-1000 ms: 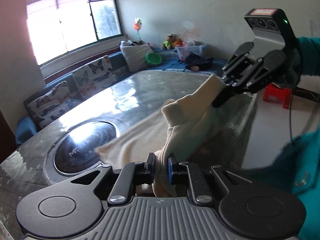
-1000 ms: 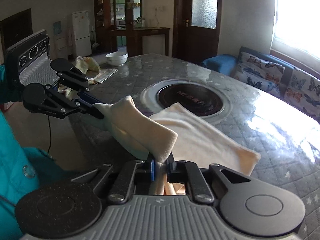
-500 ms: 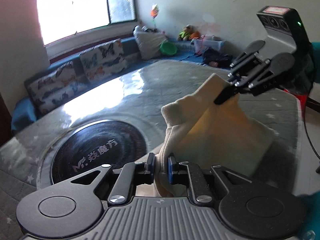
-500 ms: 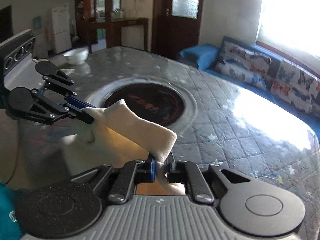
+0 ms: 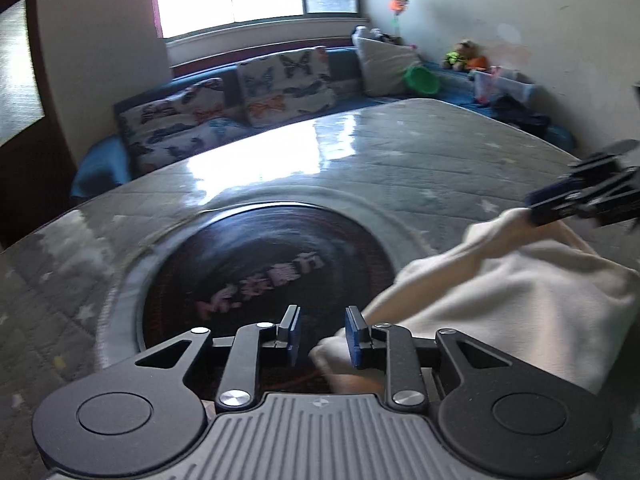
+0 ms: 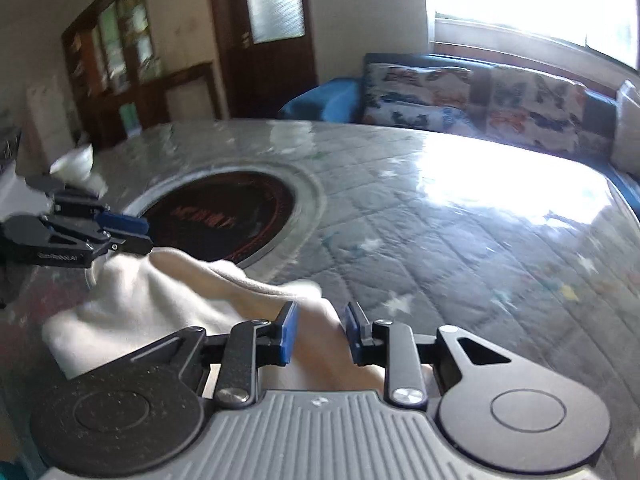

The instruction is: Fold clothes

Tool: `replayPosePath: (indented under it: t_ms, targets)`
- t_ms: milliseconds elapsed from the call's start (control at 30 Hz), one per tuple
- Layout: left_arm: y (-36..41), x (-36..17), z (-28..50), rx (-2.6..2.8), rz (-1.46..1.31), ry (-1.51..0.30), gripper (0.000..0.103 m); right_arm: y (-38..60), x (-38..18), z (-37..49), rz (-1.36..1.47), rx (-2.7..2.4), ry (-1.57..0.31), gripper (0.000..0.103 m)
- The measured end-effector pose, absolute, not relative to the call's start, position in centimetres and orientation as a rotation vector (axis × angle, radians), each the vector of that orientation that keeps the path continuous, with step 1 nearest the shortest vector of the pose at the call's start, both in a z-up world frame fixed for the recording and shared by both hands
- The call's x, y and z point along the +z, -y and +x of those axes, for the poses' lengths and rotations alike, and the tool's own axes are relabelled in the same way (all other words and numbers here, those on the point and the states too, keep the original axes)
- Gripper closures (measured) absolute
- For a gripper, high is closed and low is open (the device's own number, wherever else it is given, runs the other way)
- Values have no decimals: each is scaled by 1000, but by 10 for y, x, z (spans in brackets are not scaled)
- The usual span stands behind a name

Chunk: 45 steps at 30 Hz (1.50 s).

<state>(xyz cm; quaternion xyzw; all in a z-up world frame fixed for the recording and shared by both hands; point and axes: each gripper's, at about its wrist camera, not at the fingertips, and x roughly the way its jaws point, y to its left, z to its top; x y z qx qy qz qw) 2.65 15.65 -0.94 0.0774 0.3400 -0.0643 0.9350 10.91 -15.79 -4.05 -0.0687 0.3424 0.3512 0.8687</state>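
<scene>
A cream cloth [image 5: 516, 300] lies folded on the grey quilted table [image 5: 400, 160], beside the round black cooktop [image 5: 264, 272]. My left gripper [image 5: 322, 336] is open, its jaws apart; the cloth's near corner lies just by its right finger. My right gripper [image 6: 320, 334] is open too, with the cloth [image 6: 160, 292] lying between and under its fingers. In the right wrist view the left gripper [image 6: 120, 232] hovers at the cloth's far left edge. In the left wrist view the right gripper [image 5: 560, 204] sits at the cloth's far right end.
A sofa with butterfly cushions [image 5: 240, 96] runs along the window wall behind the table. A white bowl [image 6: 76, 160] stands at the table's far left in the right wrist view. Toys and a green tub [image 5: 420, 80] lie on the bench at the back right.
Both grippers lowered the cloth onto the table and opened, letting go of its corners. The cloth now lies flat by the cooktop.
</scene>
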Motion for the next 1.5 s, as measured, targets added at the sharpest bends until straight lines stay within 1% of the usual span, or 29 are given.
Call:
replayPosePath:
  t_ms: [67,100,233,333,400,533,767,800,833,900,933,1033,1133,1267,1367,1400,1433,1500]
  targets:
    - [-160,-6,23,-71,150,-683,77,175,-38,105,-121,691,-720,77]
    - [-162,-3,22,-45,137,-678,80,183,-37,104,-109,672,-725,78]
    - [-151,15,-2,-84,52,-616,80,208,-41,99,-61,629,-757,79]
    - [-130,24,-17,-162,19,-597,79,209,-49,94,-45,647,-762,80]
    - [-119,21,-21,-188,19,-602,77,206,-52,92,-36,665,-762,80]
    - [-101,11,-24,-205,26,-626,78,200,-59,95,-6,665,-777,80]
    - [-107,-11,-23,-169,-13,-688,77,198,-70,98,49,650,-780,80]
    - [-107,-14,-23,-167,-13,-693,77,199,-71,99,64,659,-782,83]
    - [-107,-16,-24,-164,-12,-697,77,199,-71,99,73,668,-785,93]
    - [-106,-17,-25,-158,-9,-696,76,201,-68,100,93,684,-787,98]
    - [-105,-17,-25,-157,-8,-693,76,201,-65,99,93,684,-778,99]
    - [-105,-17,-27,-156,-5,-691,76,201,-47,93,58,671,-721,99]
    - [-108,-18,-27,-154,-13,-692,75,195,-29,82,-41,639,-638,99]
    - [-108,-19,-29,-156,-16,-692,75,185,-45,87,-104,588,-683,99]
    - [-110,-13,-31,-159,-16,-689,71,180,-61,91,-109,577,-731,97]
    - [-111,-10,-32,-159,-15,-685,70,180,-59,91,-109,574,-723,96]
    - [-112,-8,-32,-159,-14,-681,68,181,-55,90,-109,571,-711,92]
    - [-114,-2,-33,-160,-16,-671,68,182,-45,88,-118,560,-682,87]
